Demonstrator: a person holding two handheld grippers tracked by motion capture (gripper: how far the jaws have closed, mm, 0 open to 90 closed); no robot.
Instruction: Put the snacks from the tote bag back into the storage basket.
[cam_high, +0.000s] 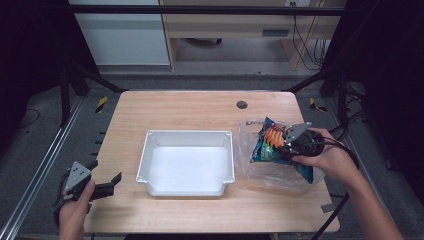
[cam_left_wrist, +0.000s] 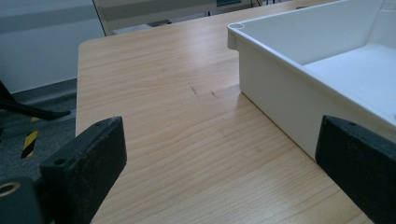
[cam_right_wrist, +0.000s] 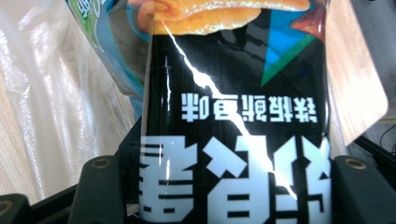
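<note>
Two grippers — right gripper (cam_high: 286, 141) jaws clamped on black snack bag (cam_right_wrist: 233, 121), upside-down print readable up close, left gripper (cam_high: 102, 187) jaws wide open at desk (cam_high: 190, 110) edge, beside white tray (cam_high: 186, 162).

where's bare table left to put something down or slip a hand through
Free: the far strip of table behind the white bin, up to the small round hole; the left edge between bin and left gripper; the near strip. Crowded: right side, where the right gripper is at the snack bag on clear plastic.
</note>
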